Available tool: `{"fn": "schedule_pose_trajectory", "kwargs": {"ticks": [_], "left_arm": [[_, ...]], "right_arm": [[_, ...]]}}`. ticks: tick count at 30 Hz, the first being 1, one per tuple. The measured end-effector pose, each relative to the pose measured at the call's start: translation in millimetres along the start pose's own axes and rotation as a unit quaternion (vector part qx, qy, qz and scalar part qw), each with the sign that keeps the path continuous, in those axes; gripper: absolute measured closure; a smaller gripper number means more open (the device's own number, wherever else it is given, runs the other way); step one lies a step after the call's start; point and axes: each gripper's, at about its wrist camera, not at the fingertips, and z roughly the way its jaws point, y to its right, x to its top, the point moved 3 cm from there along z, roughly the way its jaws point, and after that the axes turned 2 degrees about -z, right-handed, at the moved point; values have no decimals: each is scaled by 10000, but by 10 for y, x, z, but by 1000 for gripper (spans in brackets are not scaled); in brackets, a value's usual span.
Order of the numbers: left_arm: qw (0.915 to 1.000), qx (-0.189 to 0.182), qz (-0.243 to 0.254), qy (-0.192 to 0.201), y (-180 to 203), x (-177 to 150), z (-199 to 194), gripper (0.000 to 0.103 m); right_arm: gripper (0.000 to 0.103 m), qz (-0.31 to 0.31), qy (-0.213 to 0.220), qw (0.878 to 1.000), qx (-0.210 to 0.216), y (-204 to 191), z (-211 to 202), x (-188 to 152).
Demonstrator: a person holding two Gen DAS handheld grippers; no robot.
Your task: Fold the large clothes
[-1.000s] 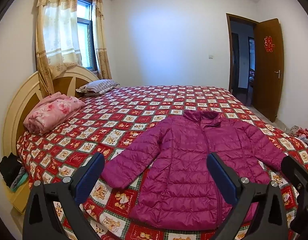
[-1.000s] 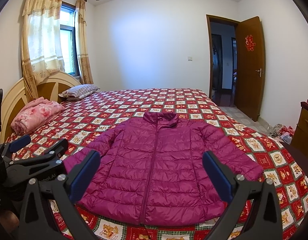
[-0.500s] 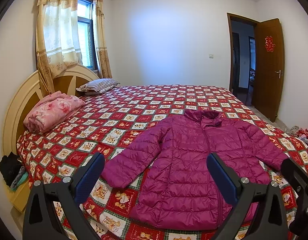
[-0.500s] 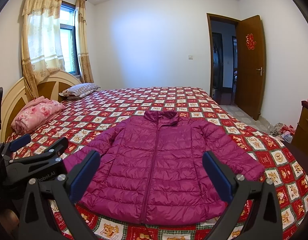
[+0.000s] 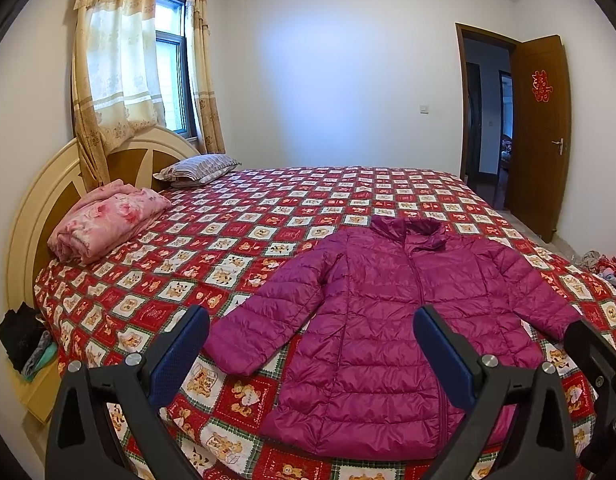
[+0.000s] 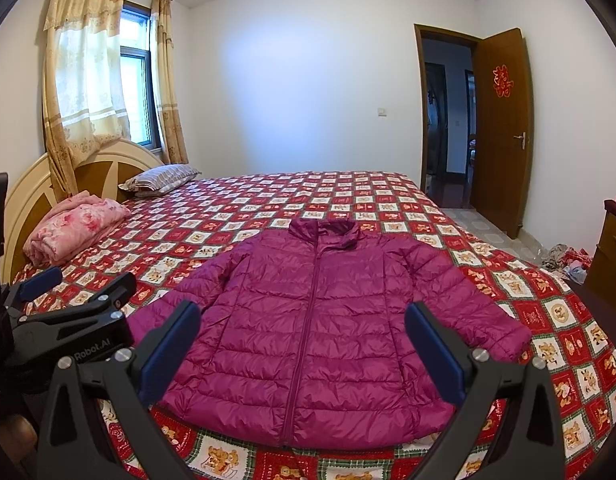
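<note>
At the near edge of the bed, left gripper (image 5: 309, 354) and right gripper (image 6: 302, 342) both hover with blue-padded jaws spread wide, nothing between them, no contact with fabric. Left gripper body (image 6: 68, 320) also shows at the left in the right wrist view, white "Robot.AI" lettering readable on its black frame. Magenta puffer jacket (image 6: 315, 320) lies flat, front up, zipped, on the bed (image 6: 268, 196), hem toward the cameras, collar away, both sleeves spread out and down to the sides; it sits in the near half of the bed, closer to the foot side. Bedspread (image 5: 268, 216) is a red and white check with bear-cartoon squares, covers the whole mattress. Farther left, a folded pink floral quilt (image 5: 104, 216) rests against the cream and brown curved headboard (image 5: 40, 184); beyond it a striped pillow (image 5: 200, 166). Dark clothes (image 5: 22, 336) piled on a low ledge beside the bed, lower left. Back: white wall, light switch (image 6: 382, 111), window (image 6: 136, 80) with beige curtains (image 6: 84, 72). Right: open brown door (image 6: 503, 128) carrying a red double-happiness character (image 6: 501, 81); a wooden cabinet (image 6: 611, 248) at the right edge, crumpled clothes on the floor (image 6: 567, 260) near it.
</note>
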Motion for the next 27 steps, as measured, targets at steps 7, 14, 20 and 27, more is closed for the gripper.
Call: {"fn": "schedule_pose_trajectory", "kwargs": {"ticks": [7, 14, 20, 27], "left_arm": [[10000, -1, 27, -26, -26, -5, 33, 1], [10000, -18, 15, -62, -36, -3, 58, 1], [9999, -45, 19, -118, -17, -8, 95, 1], [9997, -33, 53, -255, 1, -70, 265, 1]], "right_arm": [[0, -6, -20, 10000, -7, -23, -3, -22], [0, -5, -18, 10000, -4, -34, -1, -36], [0, -3, -8, 10000, -28, -42, 9, -50], [0, 56, -179, 9998, -69, 21, 167, -124]]}}
